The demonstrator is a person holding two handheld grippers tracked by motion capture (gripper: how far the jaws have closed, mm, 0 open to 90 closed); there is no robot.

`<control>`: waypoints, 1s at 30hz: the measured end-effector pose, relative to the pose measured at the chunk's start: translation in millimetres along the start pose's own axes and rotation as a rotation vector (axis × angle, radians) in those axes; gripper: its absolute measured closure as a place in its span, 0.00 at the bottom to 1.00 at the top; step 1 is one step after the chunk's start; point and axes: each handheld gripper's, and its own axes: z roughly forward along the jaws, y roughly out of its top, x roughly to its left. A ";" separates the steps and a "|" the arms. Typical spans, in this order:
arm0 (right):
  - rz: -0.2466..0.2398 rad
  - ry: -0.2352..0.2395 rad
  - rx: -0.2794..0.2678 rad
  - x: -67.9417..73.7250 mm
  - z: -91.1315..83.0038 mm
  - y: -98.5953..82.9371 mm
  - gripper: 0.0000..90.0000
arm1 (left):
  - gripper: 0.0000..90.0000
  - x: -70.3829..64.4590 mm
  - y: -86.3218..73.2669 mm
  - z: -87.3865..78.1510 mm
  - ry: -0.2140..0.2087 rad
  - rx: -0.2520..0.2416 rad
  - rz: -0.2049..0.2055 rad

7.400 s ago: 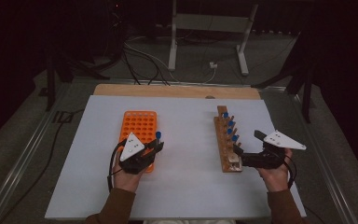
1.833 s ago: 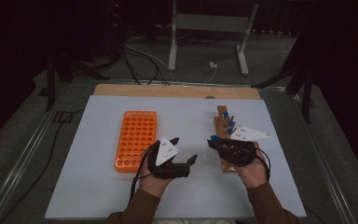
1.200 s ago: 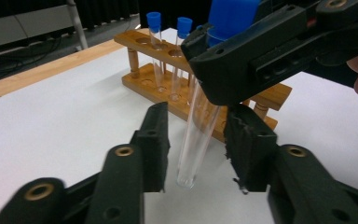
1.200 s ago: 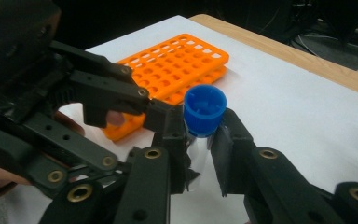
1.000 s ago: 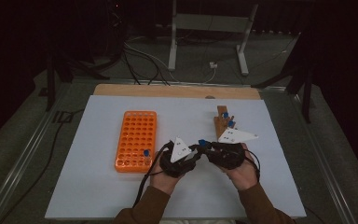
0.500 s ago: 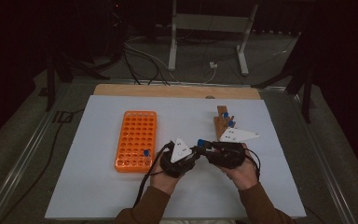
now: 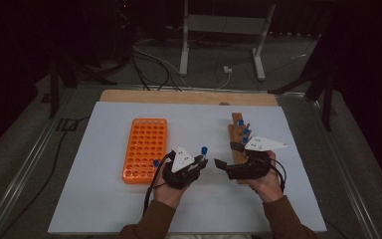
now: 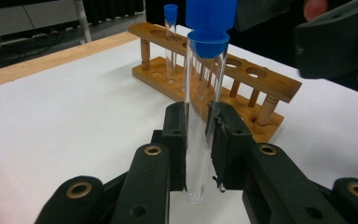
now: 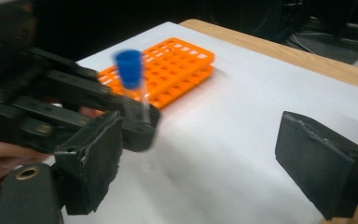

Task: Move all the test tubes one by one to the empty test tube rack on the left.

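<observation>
A clear test tube with a blue cap stands upright, clamped low on its glass, and my left gripper is shut on it. In the high view this left gripper sits at the table's middle, the tube's cap above it. My right gripper is just to its right, open and holding nothing. In the right gripper view its own open gripper faces the held tube, which lies a little beyond its pads. A wooden rack holds several capped tubes. An orange rack lies at the left.
One capped tube stands in the orange rack's near right corner. White sheet covers the table, with a wooden strip along its far edge. Cables trail from both grippers toward the person's sleeves.
The grippers met at the table's middle. Now the right gripper is open and drawn slightly right, and the tube stays in the left gripper.
</observation>
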 end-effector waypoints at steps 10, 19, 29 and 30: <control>-0.007 -0.063 0.009 -11.5 -6.8 -9.7 0.01 | 0.87 4.8 -4.1 -23.5 -0.045 -0.031 0.000; 0.014 -0.100 -0.004 -21.5 -17.4 -15.9 0.00 | 0.87 14.8 -12.4 -43.6 -0.072 -0.039 -0.003; 0.027 -0.123 -0.014 -27.4 -24.0 -18.2 0.00 | 0.87 28.6 -20.7 -67.5 -0.079 -0.038 0.001; 0.028 -0.123 -0.014 -27.6 -24.2 -18.3 0.00 | 0.87 29.9 -21.5 -70.1 -0.077 -0.038 -0.001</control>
